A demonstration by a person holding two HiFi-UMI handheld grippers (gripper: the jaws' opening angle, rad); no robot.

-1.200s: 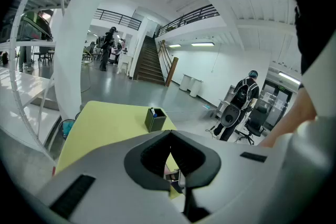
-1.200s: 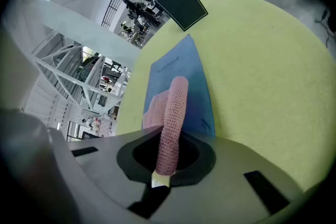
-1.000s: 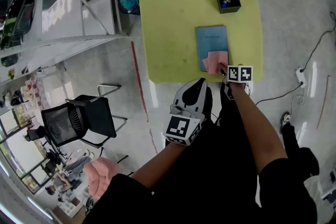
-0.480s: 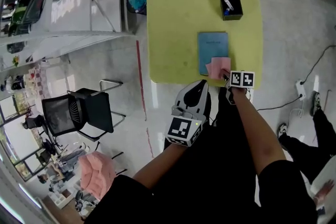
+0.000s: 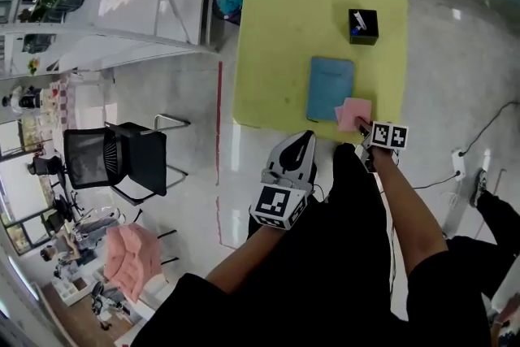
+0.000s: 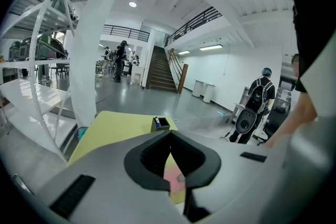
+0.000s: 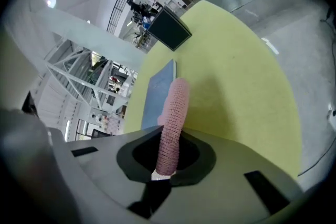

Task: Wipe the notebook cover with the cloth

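While right gripper [image 5: 362, 127] jaws clamp pink cloth [image 5: 355, 113] | left gripper [image 5: 307, 138] jaws closed | yellow table [image 5: 276, 36], grey floor [image 5: 187, 101]

We see a blue notebook [image 5: 330, 88] lying flat and shut on the yellow-green tabletop [image 5: 276, 36], near the edge closest to us. Its cover is plain, with a little dark print near the top. The cloth [image 5: 355, 114] is pink and knitted. It sits at the notebook's near right corner, partly over the bare tabletop. One end of it is pinched in the right claw [image 5: 363, 128], and it sticks out long and thin from there.
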